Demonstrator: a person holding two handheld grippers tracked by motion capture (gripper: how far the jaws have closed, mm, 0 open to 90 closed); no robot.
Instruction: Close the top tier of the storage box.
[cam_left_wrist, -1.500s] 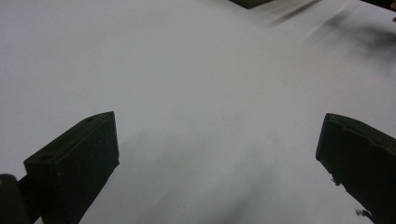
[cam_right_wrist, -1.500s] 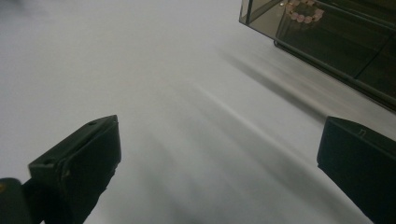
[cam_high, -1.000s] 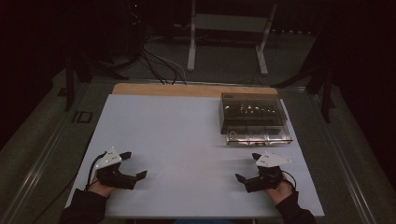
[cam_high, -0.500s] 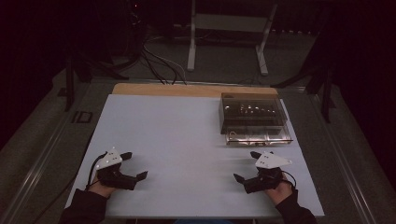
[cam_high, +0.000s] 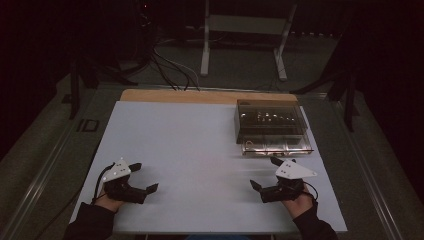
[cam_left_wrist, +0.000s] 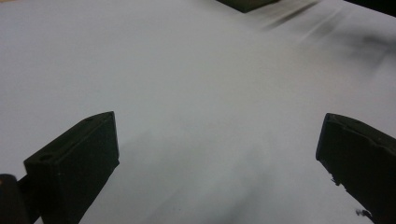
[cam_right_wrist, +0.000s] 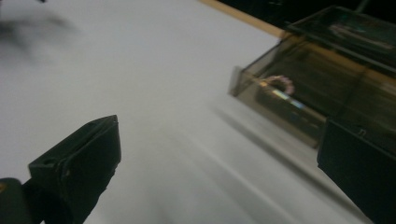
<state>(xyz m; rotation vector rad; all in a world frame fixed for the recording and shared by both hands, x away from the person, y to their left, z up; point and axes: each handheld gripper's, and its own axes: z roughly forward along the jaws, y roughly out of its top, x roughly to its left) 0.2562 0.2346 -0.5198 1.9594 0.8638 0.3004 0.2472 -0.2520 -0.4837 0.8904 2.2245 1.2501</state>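
Note:
A smoky transparent plastic box (cam_high: 270, 122) stands at the table's far right, with a clear lower part (cam_high: 277, 148) along its near side. In the right gripper view the box (cam_right_wrist: 317, 88) shows up close, with a small pinkish ring (cam_right_wrist: 280, 84) behind its wall. My right gripper (cam_high: 265, 173) rests open on the white table just in front of the box, and nothing is between its jaws (cam_right_wrist: 219, 163). Low on the near left of the table, my left gripper (cam_high: 144, 176) is open and empty. Its view (cam_left_wrist: 219, 154) looks across bare white table toward a corner of the box (cam_left_wrist: 243, 3).
The white table top (cam_high: 200, 145) has a wooden strip (cam_high: 200, 96) along its far edge. Behind it, cables (cam_high: 170, 70) and a metal stand (cam_high: 245, 30) sit on the dark floor. A hand holds each gripper at the near edge.
The right gripper has edged slightly away from the near edge toward the box. The left gripper has stayed where it was.

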